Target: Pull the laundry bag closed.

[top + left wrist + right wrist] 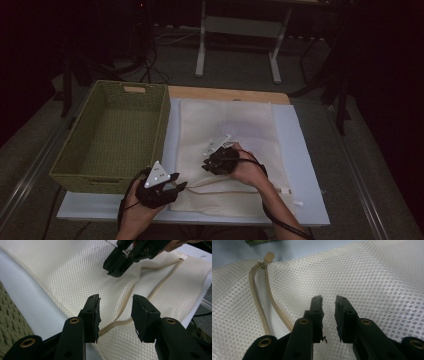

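A cream mesh laundry bag [230,125] lies flat on the pale board [302,155]. Its beige zipper [225,190] runs along the near edge and is partly parted, with the pull [269,257] at the closed end. My left gripper [179,183] hovers open at the bag's near left corner; in the left gripper view [116,298] the zipper [162,282] passes below its jaws. My right gripper [212,163] sits low over the middle of the bag. In its own view [329,300] the jaws stand a little apart above the mesh [374,277], holding nothing.
A green woven basket [161,127] stands on the table's left, close beside the bag, and it holds nothing. A wooden strip edges the far side of the table [225,93]. Beyond it are a white frame's legs [201,55] and cables on the floor.
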A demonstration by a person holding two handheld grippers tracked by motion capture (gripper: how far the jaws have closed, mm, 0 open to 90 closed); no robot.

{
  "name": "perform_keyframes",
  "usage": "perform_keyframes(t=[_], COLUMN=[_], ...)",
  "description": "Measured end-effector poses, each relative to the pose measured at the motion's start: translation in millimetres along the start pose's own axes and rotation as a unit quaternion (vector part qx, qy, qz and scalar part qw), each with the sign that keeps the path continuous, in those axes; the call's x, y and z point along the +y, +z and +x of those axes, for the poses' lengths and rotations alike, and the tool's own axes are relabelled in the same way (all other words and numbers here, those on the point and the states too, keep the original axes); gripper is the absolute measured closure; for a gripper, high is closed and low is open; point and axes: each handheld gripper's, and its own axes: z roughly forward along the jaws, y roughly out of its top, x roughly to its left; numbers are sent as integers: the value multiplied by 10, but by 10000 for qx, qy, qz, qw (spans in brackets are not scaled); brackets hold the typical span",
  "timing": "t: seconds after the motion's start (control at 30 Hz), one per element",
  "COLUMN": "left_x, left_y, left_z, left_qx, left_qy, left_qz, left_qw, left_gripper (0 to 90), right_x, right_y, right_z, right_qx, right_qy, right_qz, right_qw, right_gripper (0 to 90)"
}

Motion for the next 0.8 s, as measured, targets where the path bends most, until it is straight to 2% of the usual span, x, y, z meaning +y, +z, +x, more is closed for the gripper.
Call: perform_keyframes(t=[0.17, 0.8], left_x=[-67, -324], left_y=[1, 18], left_z=[-8, 18], left_qx=[-86, -183], left_qy=[-31, -234], left_qz=[10, 157], left_qw=[10000, 9994], left_gripper=[596, 604], right_x=[33, 161], right_y=[24, 115], right_z=[14, 72], right_qx=[30, 98], right_qy=[-20, -163], right_qz=[18, -12], right_qw=[10000, 9998], right_gripper=[760, 768])
